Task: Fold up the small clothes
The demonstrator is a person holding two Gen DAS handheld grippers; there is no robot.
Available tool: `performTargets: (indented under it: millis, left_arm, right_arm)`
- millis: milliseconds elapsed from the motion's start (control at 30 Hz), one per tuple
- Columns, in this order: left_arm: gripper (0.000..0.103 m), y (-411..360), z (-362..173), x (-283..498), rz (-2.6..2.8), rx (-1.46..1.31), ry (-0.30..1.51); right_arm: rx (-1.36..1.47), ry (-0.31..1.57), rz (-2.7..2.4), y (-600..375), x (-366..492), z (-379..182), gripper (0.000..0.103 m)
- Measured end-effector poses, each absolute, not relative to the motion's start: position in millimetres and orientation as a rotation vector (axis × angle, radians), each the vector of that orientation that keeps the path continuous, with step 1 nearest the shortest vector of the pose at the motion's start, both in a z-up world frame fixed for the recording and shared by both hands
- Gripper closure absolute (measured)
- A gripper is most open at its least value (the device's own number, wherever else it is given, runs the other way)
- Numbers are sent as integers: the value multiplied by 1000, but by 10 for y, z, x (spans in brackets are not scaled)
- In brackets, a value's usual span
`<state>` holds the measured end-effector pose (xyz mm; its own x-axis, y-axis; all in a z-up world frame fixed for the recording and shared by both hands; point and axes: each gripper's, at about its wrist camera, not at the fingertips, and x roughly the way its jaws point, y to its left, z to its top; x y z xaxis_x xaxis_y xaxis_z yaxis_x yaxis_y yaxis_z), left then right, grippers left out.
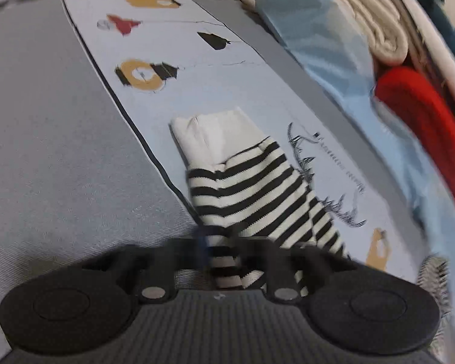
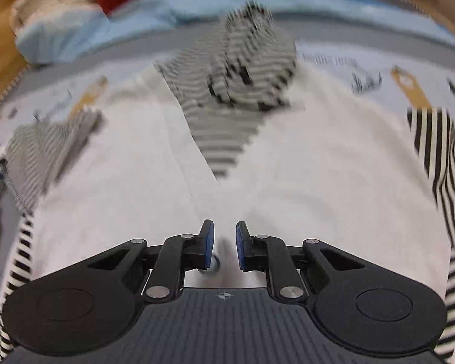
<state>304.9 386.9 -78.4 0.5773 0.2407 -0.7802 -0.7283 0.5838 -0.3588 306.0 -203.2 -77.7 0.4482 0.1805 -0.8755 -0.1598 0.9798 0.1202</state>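
- Left gripper is clamped on the striped sleeve, cuff at twelve o'clock.
- Right gripper hovers narrowly parted over the white garment body, gripping nothing.
- The fold looks barely begun.

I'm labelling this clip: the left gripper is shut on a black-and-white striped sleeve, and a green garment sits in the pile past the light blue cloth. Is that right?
Not quite: the garment in the pile beyond the light blue cloth is red, not green, as the left wrist view shows. The rest stands: the left gripper is shut on the black-and-white striped sleeve.
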Motion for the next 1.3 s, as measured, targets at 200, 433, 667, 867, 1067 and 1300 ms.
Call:
performTargets:
  millis: [200,433,667,867,1067,1300]
  left_arm:
    - [100,3121,133,3176,398,-619,590]
    - [102,1290,390,3245,-140,-492,694]
    - [82,133,59,3153,-438,-455,964]
    - [78,650,366,3229,-177,-503,925]
    - [78,1116,-41,3365,42,-497,1011]
    - [78,1399,-221,3575,118,-506,1054]
  right_arm:
    - [97,1126,142,-2200,3086,-852,87]
    - [163,1040,90,-2344,3112,-661,87]
    - [238,981,-15,-2599,3156,-570,87]
    - [329,985,-23,-2748,3197,-564,86]
    - [330,987,149,-2477,3181,-564,86]
    - [60,997,476,-1742,3051,-628,83]
